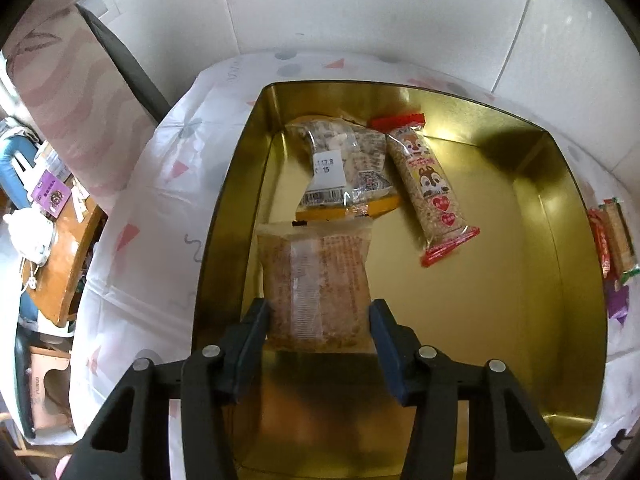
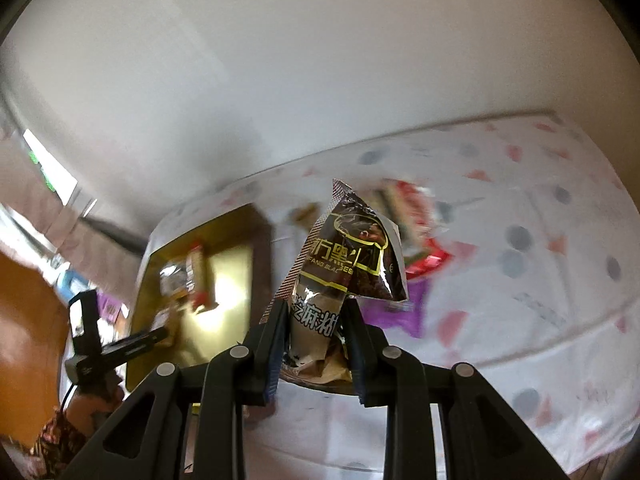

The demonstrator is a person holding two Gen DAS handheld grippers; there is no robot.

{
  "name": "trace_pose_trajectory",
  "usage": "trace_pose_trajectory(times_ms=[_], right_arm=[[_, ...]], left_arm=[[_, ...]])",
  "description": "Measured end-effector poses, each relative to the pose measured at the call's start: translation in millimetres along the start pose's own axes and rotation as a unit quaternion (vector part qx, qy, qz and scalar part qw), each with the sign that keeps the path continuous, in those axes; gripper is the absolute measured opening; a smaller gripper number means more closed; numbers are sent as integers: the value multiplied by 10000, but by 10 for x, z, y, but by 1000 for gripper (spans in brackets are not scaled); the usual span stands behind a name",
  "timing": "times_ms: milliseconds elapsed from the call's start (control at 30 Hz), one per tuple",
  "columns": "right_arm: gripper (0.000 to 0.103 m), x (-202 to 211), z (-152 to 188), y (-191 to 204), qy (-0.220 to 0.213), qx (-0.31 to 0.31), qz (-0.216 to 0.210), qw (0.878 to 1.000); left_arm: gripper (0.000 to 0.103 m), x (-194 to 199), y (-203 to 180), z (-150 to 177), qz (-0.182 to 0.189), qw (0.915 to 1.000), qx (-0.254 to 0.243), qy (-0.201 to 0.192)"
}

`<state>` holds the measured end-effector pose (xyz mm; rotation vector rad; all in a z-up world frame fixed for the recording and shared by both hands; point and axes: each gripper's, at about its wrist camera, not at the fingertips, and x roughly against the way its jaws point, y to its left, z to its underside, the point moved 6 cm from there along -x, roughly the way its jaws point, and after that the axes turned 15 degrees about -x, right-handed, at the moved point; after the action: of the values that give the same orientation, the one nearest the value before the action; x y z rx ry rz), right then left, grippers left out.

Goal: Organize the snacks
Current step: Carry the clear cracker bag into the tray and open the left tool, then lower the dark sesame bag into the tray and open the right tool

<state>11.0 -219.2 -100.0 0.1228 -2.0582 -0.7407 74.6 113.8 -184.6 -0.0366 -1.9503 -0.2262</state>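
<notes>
Gold tin point(image 1: 560, 208) half filled, each gripper holding a snack.

The left gripper point(image 1: 320, 312) hangs over the tin's near end, its jaws closed on a clear packet of brown crumbly snack point(image 1: 316, 280) whose long axis runs straight ahead along the fingers, toward a labelled bag point(image 1: 340, 168) and a chipmunk-printed bar point(image 1: 428, 188) already lying inside. The right gripper point(image 2: 316, 328) is clamped on a dark sesame sachet point(image 2: 352, 248) standing upright above the patterned cloth point(image 2: 540, 280); the tin lies to its left, so the left gripper is nearer. Only the right view shows that sachet and, blurred, more snacks behind it; only the left view shows the tin's contents sharply.
</notes>
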Motion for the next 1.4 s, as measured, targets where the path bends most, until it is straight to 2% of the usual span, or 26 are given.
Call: trace_pose_trajectory(times_ms=[167,233,333,567,600,700,833,933,1033,1167,1233,1400], right_arm=[[28,-223,109,490,317,658,-228,9971],[28,-320,164,695,427,969,-307,9939],[28,-484,222,888,617,1233,-354,9898],[27,-844,353,1179,978,1826,-258,9780],[22,-876,353,1200,1008,1906,-247,9762],[21,-1043,371,1319,1152,2188,-222,9687],[17,-1231,377,1440,1238,2723,113,9542],[17,-1255,366,1469,1470,2493,-18,9572],[19,-1273,439,1433,1542,2554,252,9541],[19,-1328,640,1330,1975,2584,614,9436],[22,-1351,762,1285,2186,2674,820,9349],[23,-1515,892,1208,2244,3022,1301,9173]], left_arm=[[53,-58,117,-20,-107,9998,159,45],[54,-66,149,-16,-43,9996,260,60],[62,-14,132,3,103,9994,320,-25],[67,215,-24,170,440,9972,572,-182],[69,240,-56,194,498,9968,596,-189],[72,307,-126,248,630,9958,626,-208],[72,406,-173,267,650,9957,586,-298],[75,448,-155,292,648,9954,610,-344],[77,457,-129,316,666,9949,670,-354],[77,442,-98,318,633,9948,727,-342],[77,443,-80,323,639,9945,767,-332],[77,447,-72,311,666,9940,791,-351]])
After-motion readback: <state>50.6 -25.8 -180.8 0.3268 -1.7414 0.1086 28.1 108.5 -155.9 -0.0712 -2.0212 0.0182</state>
